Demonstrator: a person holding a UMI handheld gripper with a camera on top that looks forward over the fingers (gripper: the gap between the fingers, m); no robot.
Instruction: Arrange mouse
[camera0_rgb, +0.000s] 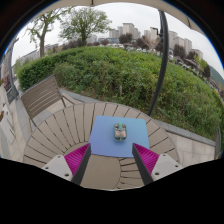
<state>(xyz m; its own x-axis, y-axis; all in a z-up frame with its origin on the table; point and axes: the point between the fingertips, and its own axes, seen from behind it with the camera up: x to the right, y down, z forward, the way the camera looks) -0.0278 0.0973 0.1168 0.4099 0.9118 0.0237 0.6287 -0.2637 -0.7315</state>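
Gripper view. An outdoor terrace — a round table (70, 125) built of pale wooden slats that fan outward from the centre, with narrow dark gaps between them. A blue mouse pad (105, 142) lies flat on the slats, and all places below are given relative to it.

The mouse (120, 131), small and grey, rests on the mouse pad, in its far half and a little right of its middle. The gripper (111, 160) stands at the near edge of the pad with its fingers spread wide apart and nothing between them: the magenta pad of the left finger (76, 157) shows just beside the mouse pad's near left corner, that of the right finger (147, 157) just beside its near right corner. The mouse lies beyond both fingertips, apart from them.

Left of the mouse pad, past the table's rim, stands a slatted wooden bench (42, 97) on pale paving. A dark upright pole (162, 62) rises behind the pad to the right. Beyond the table spreads a broad bank of green shrubs and grass (115, 70), with trees (82, 22) behind it — and, farther off, a row of high-rise buildings (150, 36) under a pale sky.
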